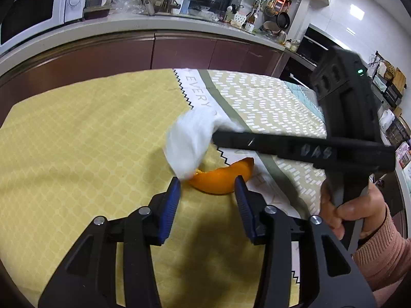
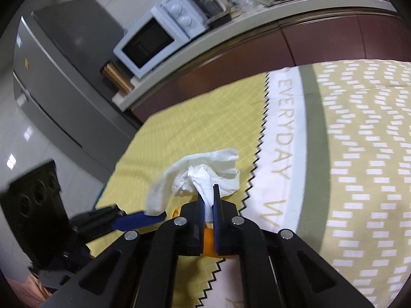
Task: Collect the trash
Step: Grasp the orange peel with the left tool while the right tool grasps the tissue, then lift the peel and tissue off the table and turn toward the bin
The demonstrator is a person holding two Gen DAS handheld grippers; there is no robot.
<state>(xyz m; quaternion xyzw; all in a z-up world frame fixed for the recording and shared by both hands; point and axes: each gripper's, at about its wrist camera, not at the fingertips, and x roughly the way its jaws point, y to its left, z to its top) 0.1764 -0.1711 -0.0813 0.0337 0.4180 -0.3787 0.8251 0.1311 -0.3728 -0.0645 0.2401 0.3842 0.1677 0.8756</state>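
With the right gripper (image 2: 208, 200) jaws clamped on the crumpled white paper tissue (image 2: 203, 177) and the left gripper (image 1: 207, 192) jaws half open and empty around the curved orange peel (image 1: 221, 179), the thin tissue may tear or slip.

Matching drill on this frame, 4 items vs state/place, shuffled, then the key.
Items:
1. right gripper
2. left gripper
3. orange peel
4. microwave

States or places:
A. lying on the tablecloth, partly under the tissue
B. jaws apart, nothing between the pads
C. on the kitchen counter
D. shut on the white tissue

Pairs: 1-D, 2-B, 3-A, 4-C
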